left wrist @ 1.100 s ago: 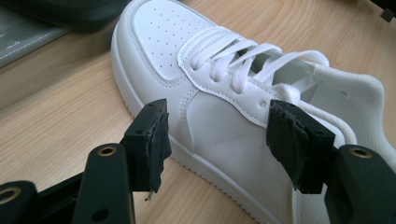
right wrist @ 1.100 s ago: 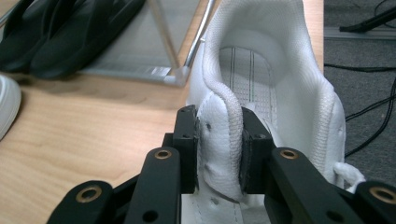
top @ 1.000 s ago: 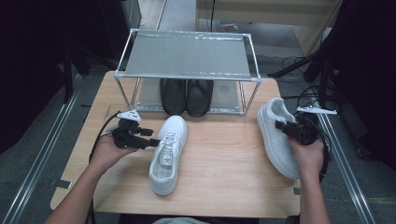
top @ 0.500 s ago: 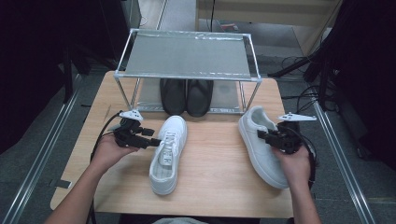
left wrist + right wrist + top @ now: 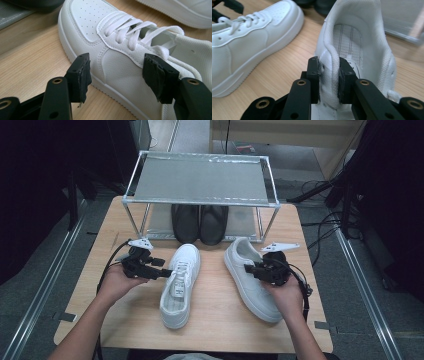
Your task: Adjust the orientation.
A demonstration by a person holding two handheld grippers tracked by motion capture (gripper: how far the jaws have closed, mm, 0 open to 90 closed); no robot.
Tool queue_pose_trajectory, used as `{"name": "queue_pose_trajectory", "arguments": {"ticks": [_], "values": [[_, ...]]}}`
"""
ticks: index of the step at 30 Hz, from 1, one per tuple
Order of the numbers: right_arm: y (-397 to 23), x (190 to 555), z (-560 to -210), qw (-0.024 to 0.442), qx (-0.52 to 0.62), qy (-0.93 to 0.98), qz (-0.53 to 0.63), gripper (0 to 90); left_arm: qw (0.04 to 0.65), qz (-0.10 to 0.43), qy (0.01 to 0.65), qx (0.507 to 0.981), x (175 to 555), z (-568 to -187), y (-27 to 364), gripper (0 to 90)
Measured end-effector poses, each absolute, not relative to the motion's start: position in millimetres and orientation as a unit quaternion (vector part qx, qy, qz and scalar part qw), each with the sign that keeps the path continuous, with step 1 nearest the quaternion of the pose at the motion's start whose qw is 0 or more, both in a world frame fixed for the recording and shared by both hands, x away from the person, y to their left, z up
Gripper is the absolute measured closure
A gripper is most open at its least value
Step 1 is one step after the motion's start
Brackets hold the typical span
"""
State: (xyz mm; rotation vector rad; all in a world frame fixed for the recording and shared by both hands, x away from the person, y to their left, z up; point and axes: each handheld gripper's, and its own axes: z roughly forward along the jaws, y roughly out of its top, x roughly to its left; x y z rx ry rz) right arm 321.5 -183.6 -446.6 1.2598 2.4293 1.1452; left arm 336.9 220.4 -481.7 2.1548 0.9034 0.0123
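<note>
The right gripper is clamped on the padded collar of the right white sneaker, one jaw inside the opening and one outside its wall. That shoe lies on the wooden table toward its right edge. Its heel points to the shoe rack and its toe to the near edge.

The left gripper has its jaws apart, set on either side of the laced left white sneaker. The pads are close beside its side wall and not pressing on it. This sneaker lies at the middle of the table, with its toe toward the rack and its heel toward the near edge. It is near the other shoe but apart from it.

The metal rack stands along the far edge, and a pair of black shoes sits under its shelf.
</note>
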Motion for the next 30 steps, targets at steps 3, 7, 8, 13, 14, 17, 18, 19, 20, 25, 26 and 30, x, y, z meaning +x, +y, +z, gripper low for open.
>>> {"name": "queue_pose_trajectory", "arguments": {"ticks": [3,7,8,13,14,17,18,19,20,25,26,30], "values": [[-169.4,323.6,-451.2,0.069,0.415,0.82,0.387,77.4,0.391,0.004,0.356,0.849,337.1,-481.6,220.6,39.5],[-154.1,324.5,-458.2,0.049,0.405,0.822,0.397,77.8,0.39,0.003,0.356,0.849,336.9,-481.8,220.5,39.5],[-151.1,324.6,-460.8,0.047,0.401,0.824,0.397,77.8,0.389,0.004,0.357,0.849,336.9,-481.7,220.5,39.5],[-148.7,323.3,-467.8,0.042,0.394,0.823,0.406,76.1,0.388,0.004,0.357,0.849,336.7,-481.8,220.4,39.5],[-150.5,323.4,-468.0,0.041,0.396,0.822,0.408,75.3,0.388,0.004,0.356,0.85,336.7,-481.8,220.5,39.5],[-154.8,321.4,-464.3,0.046,0.393,0.816,0.421,74.1,0.389,0.004,0.357,0.849,336.7,-481.9,220.6,39.5],[-156.3,320.2,-461.1,0.049,0.39,0.815,0.426,73.2,0.39,0.002,0.357,0.849,336.9,-482.1,220.6,39.4],[-157.9,318.7,-457.6,0.051,0.391,0.812,0.43,73.1,0.39,0.003,0.356,0.849,337.2,-482.2,220.7,39.4],[-159.4,317.5,-454.7,0.056,0.389,0.812,0.432,73.2,0.39,0.002,0.357,0.849,337.3,-482.3,220.7,39.3],[-167.9,306.7,-441.5,0.07,0.383,0.806,0.447,79.3,0.388,0.004,0.357,0.849,336.6,-481.8,220.6,39.2],[-168.6,305.2,-440.7,0.068,0.38,0.806,0.448,81.3,0.389,0.004,0.357,0.849,336.5,-481.9,220.6,39.2],[-172.3,291.3,-445.8,0.07,0.382,0.812,0.436,90.0,0.386,0.006,0.355,0.852,336.3,-482.3,220.6,39.1]]}}
